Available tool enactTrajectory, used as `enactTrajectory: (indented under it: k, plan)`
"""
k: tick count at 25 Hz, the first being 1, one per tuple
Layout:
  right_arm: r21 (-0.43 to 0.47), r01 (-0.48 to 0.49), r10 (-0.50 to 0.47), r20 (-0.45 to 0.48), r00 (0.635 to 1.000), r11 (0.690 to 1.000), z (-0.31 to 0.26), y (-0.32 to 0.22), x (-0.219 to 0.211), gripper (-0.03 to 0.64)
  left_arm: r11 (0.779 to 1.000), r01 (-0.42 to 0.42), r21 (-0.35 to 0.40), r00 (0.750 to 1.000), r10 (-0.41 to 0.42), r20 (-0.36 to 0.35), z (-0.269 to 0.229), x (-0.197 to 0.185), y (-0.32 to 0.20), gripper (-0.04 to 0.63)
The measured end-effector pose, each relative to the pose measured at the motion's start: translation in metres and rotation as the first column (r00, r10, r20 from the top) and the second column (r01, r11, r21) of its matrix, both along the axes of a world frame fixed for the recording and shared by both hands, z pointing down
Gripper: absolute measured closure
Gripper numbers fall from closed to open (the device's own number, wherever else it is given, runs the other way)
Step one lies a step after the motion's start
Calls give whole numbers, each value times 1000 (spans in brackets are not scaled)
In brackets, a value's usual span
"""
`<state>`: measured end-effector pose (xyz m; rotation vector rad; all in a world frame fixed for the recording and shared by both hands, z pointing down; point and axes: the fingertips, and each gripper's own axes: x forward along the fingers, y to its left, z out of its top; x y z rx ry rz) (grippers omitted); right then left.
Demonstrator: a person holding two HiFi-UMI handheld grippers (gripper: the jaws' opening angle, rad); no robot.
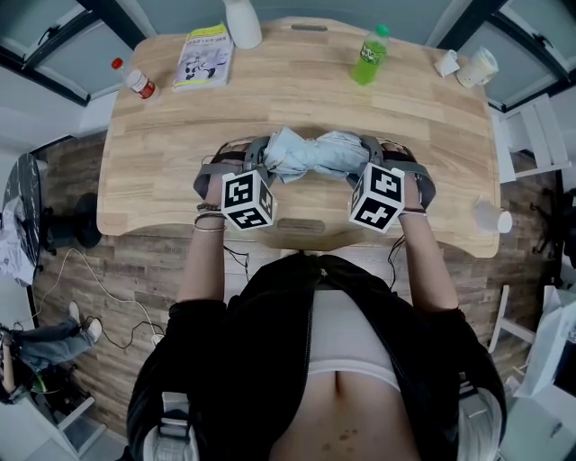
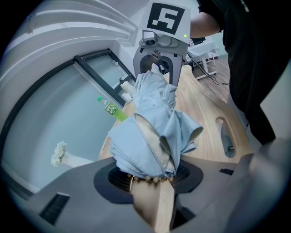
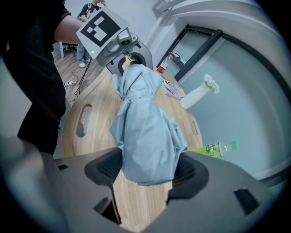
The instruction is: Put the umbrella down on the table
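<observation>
**Above the near middle of the worktop, the umbrella hangs crosswise between two hands**

Over the front half of the worktop point(image 1: 297, 99) the folded pale blue umbrella point(image 1: 310, 155) lies with its long axis running left to right across the person's body, roughly parallel to the near edge. The left hand-held gripper point(image 2: 150, 177) is clamped on the end where the rib tips show under the bunched cloth. The right hand-held gripper point(image 3: 148, 170) is closed on the fabric at the other end. Both point forward and down, facing each other along the umbrella, so neither hand is nearer: each has its own end.

From where I stand the drop looks very short, though I can't tell whether the cloth already brushes the wood. The move, I'd judge, is straight down, keeping both ends level.

There is plenty of room. The wood beneath and in front of the umbrella is bare. The green bottle point(image 1: 369, 56), the booklet point(image 1: 205, 56), the white vase point(image 1: 241, 22) and the red-capped bottle point(image 1: 137, 81) all stand well apart along the far side, and the cups point(image 1: 468, 65) sit off at the far right corner. The only edge worth minding is the near one, close behind the grippers.
</observation>
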<state>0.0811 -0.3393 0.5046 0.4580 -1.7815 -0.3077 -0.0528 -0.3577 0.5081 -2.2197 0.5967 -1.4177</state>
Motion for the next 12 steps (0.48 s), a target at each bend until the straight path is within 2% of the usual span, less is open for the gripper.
enactTrajectory:
  k: [12]
  plan:
    - [-26, 3, -3, -7, 1000, 1000, 13, 4, -1, 290, 1000, 8, -27, 1000, -8, 1, 15, -1, 4, 396]
